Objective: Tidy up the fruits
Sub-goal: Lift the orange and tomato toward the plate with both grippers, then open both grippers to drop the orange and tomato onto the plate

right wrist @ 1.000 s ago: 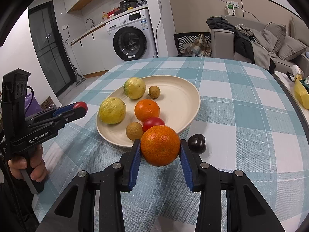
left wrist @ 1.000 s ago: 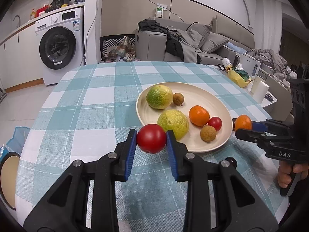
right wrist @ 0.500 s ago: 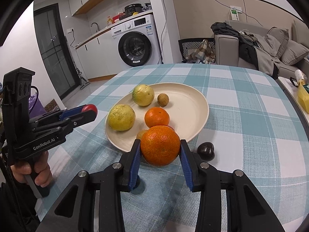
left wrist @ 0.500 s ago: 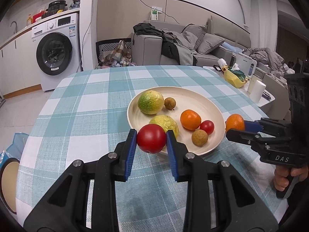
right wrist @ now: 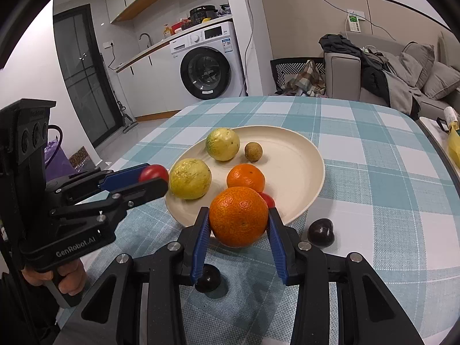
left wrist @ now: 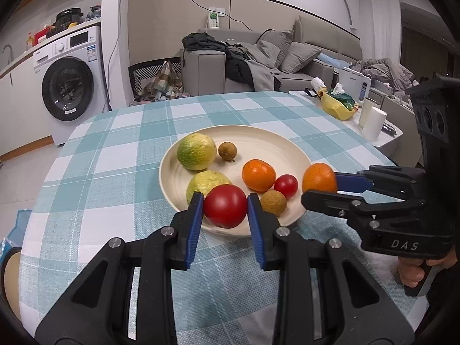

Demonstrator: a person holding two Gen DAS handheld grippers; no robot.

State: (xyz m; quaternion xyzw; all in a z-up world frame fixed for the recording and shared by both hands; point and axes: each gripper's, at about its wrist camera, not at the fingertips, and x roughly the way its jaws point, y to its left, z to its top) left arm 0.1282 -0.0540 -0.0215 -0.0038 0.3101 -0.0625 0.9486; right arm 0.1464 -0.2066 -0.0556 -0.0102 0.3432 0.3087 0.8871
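My left gripper (left wrist: 225, 211) is shut on a red tomato (left wrist: 225, 210) and holds it over the near rim of the cream plate (left wrist: 267, 141). My right gripper (right wrist: 238, 224) is shut on a large orange (right wrist: 238, 220) above the plate's (right wrist: 299, 166) near edge; it also shows in the left wrist view (left wrist: 319, 178). The plate holds two yellow-green citrus fruits (left wrist: 197, 151), an orange (left wrist: 258, 174), a small tomato (left wrist: 286, 185) and two brown longans (left wrist: 227, 151).
Two dark round fruits lie on the checked tablecloth near the plate, one to its right (right wrist: 320, 233) and one under my right gripper (right wrist: 208, 280). A side table (left wrist: 376, 141) with a yellow bag and white cups stands beyond the table's right edge.
Both grippers have moved forward and up toward the plate with their fruits still held. The tomato and the orange now hang over the plate's near rim.
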